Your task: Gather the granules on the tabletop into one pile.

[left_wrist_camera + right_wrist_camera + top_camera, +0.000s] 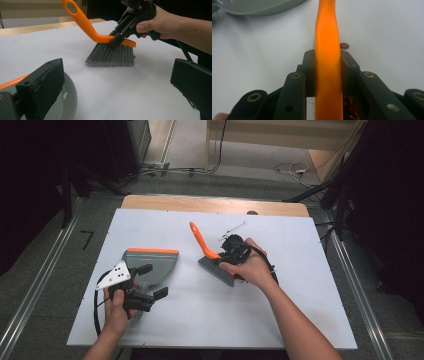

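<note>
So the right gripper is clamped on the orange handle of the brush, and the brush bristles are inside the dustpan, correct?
Not quite. The right gripper is clamped on the brush handle, but the bristles are down on the white table, apart from the dustpan. The high view shows the gap.

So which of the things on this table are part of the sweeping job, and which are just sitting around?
In the job:
- brush, clamped by its orange handle in the right gripper
- dustpan, with the left gripper open over it
- small red bits on the table by the bristles

Lying about:
- cables on the floor beyond the table
- wooden board edge behind the white sheet
</note>
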Tool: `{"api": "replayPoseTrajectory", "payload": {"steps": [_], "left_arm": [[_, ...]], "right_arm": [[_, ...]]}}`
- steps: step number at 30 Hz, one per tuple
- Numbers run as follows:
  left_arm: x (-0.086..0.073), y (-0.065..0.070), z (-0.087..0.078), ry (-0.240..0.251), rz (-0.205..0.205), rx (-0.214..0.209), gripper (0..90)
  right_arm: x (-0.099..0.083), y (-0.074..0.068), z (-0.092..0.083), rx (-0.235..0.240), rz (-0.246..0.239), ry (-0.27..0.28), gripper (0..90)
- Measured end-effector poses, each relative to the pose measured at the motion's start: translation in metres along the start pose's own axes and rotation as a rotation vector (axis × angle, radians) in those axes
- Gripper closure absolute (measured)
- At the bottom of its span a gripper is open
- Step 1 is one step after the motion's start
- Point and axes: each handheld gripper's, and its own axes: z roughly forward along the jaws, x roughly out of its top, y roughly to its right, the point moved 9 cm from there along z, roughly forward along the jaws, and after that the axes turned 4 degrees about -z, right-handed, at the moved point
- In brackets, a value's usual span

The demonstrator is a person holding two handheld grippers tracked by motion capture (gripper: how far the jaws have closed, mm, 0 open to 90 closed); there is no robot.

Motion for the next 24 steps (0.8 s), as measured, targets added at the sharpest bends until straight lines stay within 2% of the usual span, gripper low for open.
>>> {"api": "replayPoseTrajectory", "payload": {"steps": [3, 6, 8, 11, 13, 16, 19, 21, 24], "left_arm": [[0.000, 0.000, 0.001, -0.002, 0.001, -0.001, 0.0], [-0.001, 0.001, 0.001, -0.003, -0.001, -0.002, 0.0], [-0.001, 0.000, 0.001, -0.005, 0.001, -0.002, 0.0], [-0.001, -0.001, 0.002, -0.004, 0.001, -0.002, 0.0], [-0.001, -0.001, 0.002, -0.004, 0.000, -0.001, 0.0], [-0.001, 0.000, 0.002, -0.006, 0.003, -0.001, 0.0], [-0.001, 0.000, 0.002, -0.005, 0.002, -0.002, 0.0], [-0.001, 0.000, 0.001, -0.002, 0.000, -0.004, 0.0], [-0.001, 0.000, 0.002, -0.001, 0.000, -0.005, 0.0]], "right_arm": [[-0.003, 0.008, -0.003, -0.007, 0.013, 0.005, 68.9], [-0.005, 0.013, -0.007, -0.020, 0.006, 0.005, 68.9], [-0.003, 0.012, -0.011, -0.018, 0.038, 0.016, 68.9], [0.006, 0.006, -0.018, -0.009, 0.065, 0.064, 68.9], [0.012, 0.002, -0.018, -0.043, 0.062, 0.071, 68.9], [0.018, 0.001, -0.007, -0.074, 0.086, 0.065, 68.9], [0.024, 0.000, 0.003, -0.035, 0.184, 0.094, 68.9], [0.028, -0.001, 0.011, 0.001, 0.272, 0.121, 68.9], [0.030, 0.005, 0.021, -0.002, 0.338, 0.124, 68.9]]}}
